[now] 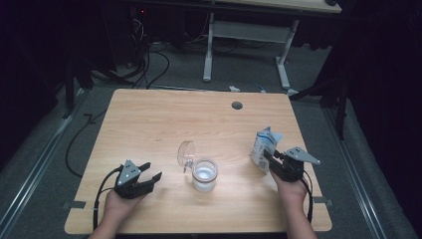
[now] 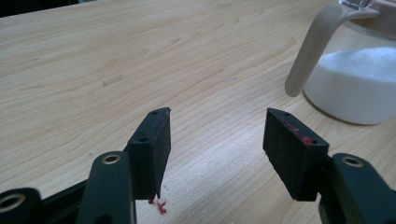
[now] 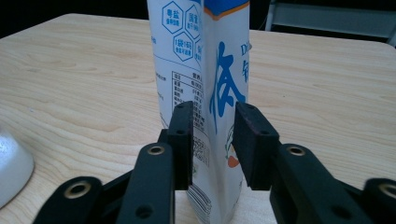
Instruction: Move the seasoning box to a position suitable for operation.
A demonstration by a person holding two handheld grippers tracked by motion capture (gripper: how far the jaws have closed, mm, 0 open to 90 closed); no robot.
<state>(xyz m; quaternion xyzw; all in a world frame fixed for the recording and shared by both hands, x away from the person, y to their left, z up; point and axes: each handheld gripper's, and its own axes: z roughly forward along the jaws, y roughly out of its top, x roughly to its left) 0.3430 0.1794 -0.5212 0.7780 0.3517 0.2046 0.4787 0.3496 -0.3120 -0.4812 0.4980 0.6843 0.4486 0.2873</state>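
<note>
A white and blue paper bag [image 1: 264,144] with printed text stands upright on the wooden table [image 1: 149,114] at the right. My right gripper [image 1: 268,158] has the bag [image 3: 205,70] between its pads; the right gripper [image 3: 213,109] looks open, its jaws close beside the bag without squeezing it. A glass jar [image 1: 204,175] half full of white powder stands near the table's middle front, its hinged lid [image 1: 185,153] tipped open to the left. My left gripper [image 1: 152,172] rests left of the jar, open and empty. In the left gripper view the left gripper [image 2: 217,114] points toward the jar [image 2: 359,84] and lid [image 2: 313,51].
A round cable hole [image 1: 237,105] sits near the table's far edge. Beyond the table stand another desk's white legs [image 1: 283,64] and cables [image 1: 149,64] on the floor. A small red smear [image 2: 159,205] marks the wood under the left jaws.
</note>
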